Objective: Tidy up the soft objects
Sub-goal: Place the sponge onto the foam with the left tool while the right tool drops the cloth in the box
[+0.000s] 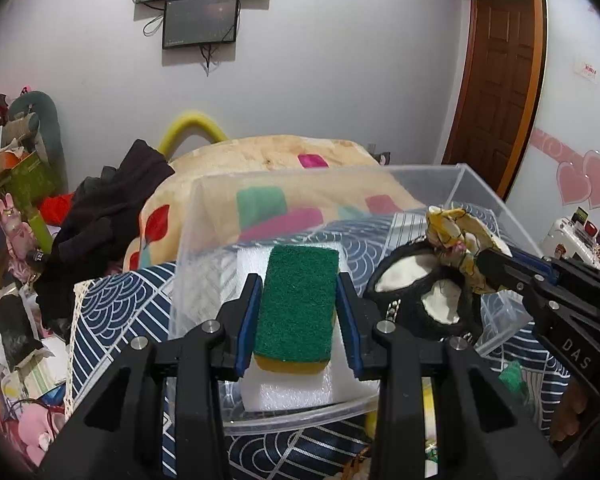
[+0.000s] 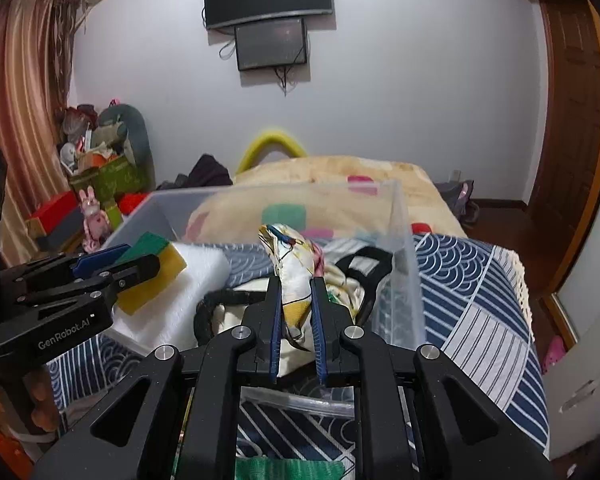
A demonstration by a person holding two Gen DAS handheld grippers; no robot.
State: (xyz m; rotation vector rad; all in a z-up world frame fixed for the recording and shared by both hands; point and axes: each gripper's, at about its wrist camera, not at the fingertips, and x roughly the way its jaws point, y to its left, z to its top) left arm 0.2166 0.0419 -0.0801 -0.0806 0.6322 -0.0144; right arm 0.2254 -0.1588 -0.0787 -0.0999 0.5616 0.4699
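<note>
Left wrist view: the left gripper clamps a green-and-yellow scouring sponge over the white foam block inside the clear plastic bin, positioned for deposit.

Right wrist view: the right gripper pinches a floral fabric scrunchie above the same bin. The bin rests on a wave-patterned cloth; a bedroom surrounds it.

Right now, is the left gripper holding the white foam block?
No: the left gripper is clamped on the green and yellow sponge, above the white foam block lying in the clear bin.
</note>
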